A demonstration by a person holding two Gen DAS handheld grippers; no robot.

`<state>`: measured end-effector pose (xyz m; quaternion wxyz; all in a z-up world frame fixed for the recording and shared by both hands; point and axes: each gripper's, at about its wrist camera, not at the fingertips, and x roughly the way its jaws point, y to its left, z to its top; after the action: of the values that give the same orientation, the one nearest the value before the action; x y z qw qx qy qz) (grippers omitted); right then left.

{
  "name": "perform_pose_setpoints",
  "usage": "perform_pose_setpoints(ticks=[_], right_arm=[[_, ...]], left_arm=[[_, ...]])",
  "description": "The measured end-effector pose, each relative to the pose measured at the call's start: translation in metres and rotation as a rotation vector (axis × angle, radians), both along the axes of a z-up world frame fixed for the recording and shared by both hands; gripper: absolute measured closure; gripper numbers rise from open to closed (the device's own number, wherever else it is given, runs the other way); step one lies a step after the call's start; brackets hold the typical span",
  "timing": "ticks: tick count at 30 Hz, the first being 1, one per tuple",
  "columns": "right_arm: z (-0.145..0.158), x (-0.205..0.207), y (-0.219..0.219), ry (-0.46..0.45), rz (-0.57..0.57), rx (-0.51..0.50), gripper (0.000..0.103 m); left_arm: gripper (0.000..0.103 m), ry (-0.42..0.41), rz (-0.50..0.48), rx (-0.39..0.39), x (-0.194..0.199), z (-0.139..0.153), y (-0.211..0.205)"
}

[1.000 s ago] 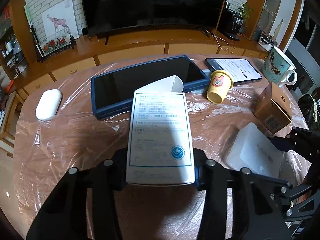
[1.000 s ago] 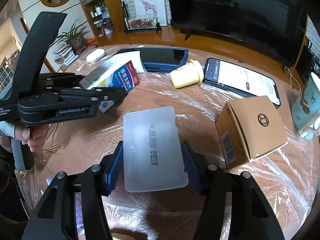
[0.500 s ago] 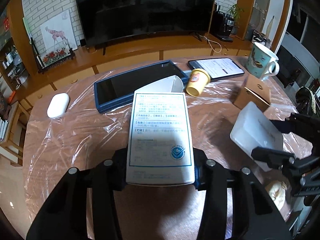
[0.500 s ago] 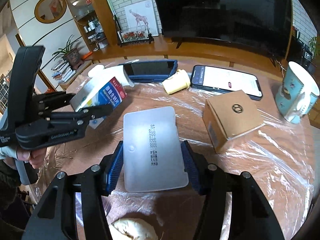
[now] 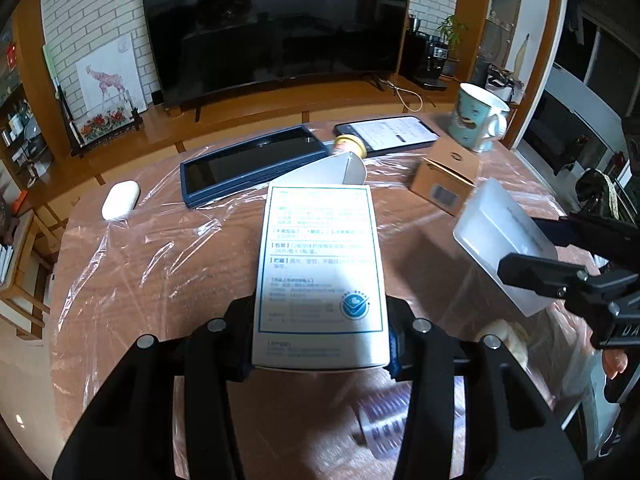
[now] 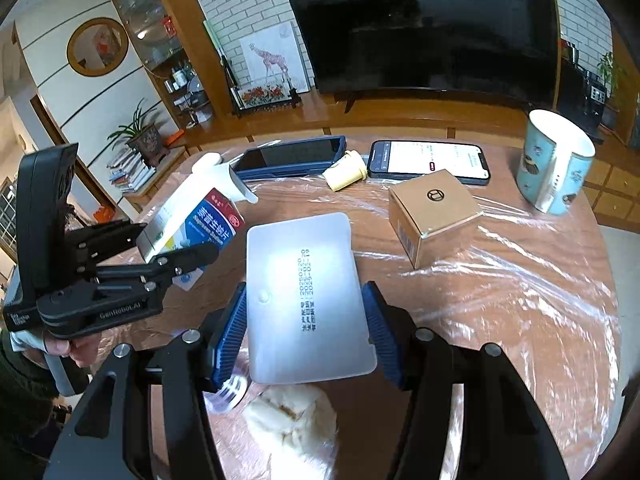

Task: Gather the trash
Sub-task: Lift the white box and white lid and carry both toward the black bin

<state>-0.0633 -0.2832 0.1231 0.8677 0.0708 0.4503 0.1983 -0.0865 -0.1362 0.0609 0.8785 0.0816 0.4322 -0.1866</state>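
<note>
Both pieces of trash have been lifted higher off the bench [image 5: 168, 264] and drawn back within the last second. The medicine box [image 5: 322, 276] is clamped in the left hand-held gripper [image 5: 320, 340], the white plastic tray [image 6: 306, 300] in the right hand-held gripper [image 6: 304, 328]. Carrying to a bin, unseen here, is judged next.

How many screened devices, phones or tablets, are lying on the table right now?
2. A dark tablet in a blue case at the far side, and a lit phone right of it, beyond the small yellow bottle. None seem hidden.
</note>
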Motion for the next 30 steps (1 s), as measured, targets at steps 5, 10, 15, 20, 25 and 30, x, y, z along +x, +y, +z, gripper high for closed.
perform_pose_setpoints(ticks=[5, 10, 15, 20, 25, 30], right_arm=[[0.009, -0.021, -0.002, -0.016, -0.006, 0.012, 0.047], [0.016, -0.044, -0.005, -0.023, -0.006, 0.013, 0.047], [0.016, -0.066, -0.010, -0.017, -0.008, 0.016, 0.047], [0.016, -0.089, -0.018, -0.004, -0.014, 0.027, 0.047], [0.014, -0.110, -0.023, 0.016, -0.016, 0.046, 0.047], [0.012, -0.130, -0.024, 0.034, -0.008, 0.057, 0.047]], left_arm=[[0.056, -0.016, -0.015, 0.002, -0.021, 0.006, -0.006], [0.056, -0.019, -0.012, 0.001, -0.044, 0.007, -0.007], [0.056, -0.006, -0.008, -0.016, -0.070, 0.007, -0.003], [0.056, 0.004, -0.007, -0.026, -0.090, 0.006, 0.001], [0.056, 0.009, -0.006, -0.030, -0.112, 0.005, 0.001], [0.056, 0.010, -0.016, -0.016, -0.132, 0.004, 0.000]])
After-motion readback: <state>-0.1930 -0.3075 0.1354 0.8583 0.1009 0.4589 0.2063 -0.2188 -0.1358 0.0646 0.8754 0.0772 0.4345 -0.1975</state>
